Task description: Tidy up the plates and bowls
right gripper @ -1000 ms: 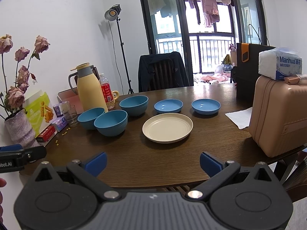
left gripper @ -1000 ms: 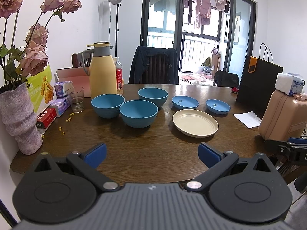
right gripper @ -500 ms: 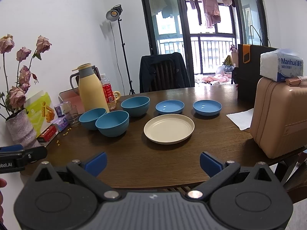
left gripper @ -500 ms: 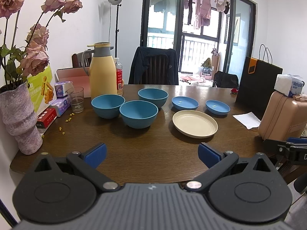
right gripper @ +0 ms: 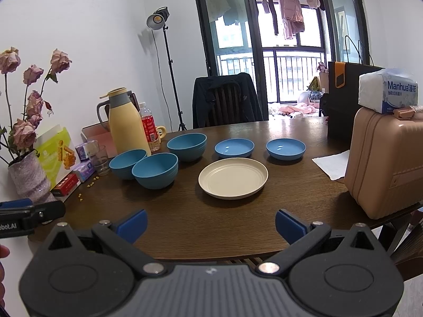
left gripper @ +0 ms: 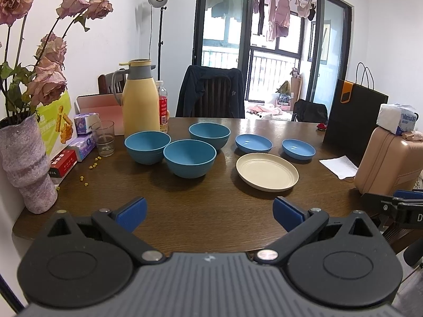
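Three deep blue bowls stand on the dark wooden table: a left one, a front one and a back one. To their right lie two shallow blue dishes and a cream plate. In the right wrist view the cream plate sits ahead of centre, the front bowl to its left. My left gripper hangs open over the near table edge, nothing between its fingers. My right gripper is open too, well short of the plate.
A yellow thermos, a bottle, a glass, small boxes and a vase of dried roses crowd the left side. A tan case with a tissue pack, a white paper and a black bag stand at the right. A chair is behind.
Both grippers have crept slightly forward toward the table; the dishes have not moved and both stay open.
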Demonstrator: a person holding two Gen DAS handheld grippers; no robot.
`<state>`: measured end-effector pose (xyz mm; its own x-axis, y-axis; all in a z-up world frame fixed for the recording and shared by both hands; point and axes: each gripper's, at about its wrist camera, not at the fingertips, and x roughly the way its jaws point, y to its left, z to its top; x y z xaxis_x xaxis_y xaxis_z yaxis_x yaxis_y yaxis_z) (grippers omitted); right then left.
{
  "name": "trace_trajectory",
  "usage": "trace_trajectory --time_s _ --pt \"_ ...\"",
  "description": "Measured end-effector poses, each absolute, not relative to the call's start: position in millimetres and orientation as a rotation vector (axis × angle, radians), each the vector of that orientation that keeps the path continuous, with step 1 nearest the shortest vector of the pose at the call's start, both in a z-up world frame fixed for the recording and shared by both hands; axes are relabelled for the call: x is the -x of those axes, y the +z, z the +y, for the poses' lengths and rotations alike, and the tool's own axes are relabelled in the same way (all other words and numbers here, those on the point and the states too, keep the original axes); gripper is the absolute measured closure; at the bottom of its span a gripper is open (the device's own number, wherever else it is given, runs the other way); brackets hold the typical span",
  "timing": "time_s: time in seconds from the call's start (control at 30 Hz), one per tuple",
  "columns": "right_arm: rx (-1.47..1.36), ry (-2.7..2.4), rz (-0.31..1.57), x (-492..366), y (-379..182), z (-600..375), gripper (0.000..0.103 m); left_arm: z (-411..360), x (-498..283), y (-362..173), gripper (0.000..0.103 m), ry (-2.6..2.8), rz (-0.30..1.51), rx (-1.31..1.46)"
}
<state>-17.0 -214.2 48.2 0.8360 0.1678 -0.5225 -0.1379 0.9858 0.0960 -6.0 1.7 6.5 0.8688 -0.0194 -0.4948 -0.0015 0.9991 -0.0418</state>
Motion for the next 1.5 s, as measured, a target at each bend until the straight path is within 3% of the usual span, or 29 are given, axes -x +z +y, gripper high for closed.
trace_trajectory --time_s 0.77,1.5 --pt "-0.048 0.172 0.556 13.5 53.1 -215.6 0.0 -6.1 -1.9 8.3 0.0 -0.013 0.517 0.041" --pt "-0.033 0.11 0.607 -80.0 52.7 -244.9 0.0 -27.6 -109.1 6.3 0.0 -0.065 0.563 0.048"
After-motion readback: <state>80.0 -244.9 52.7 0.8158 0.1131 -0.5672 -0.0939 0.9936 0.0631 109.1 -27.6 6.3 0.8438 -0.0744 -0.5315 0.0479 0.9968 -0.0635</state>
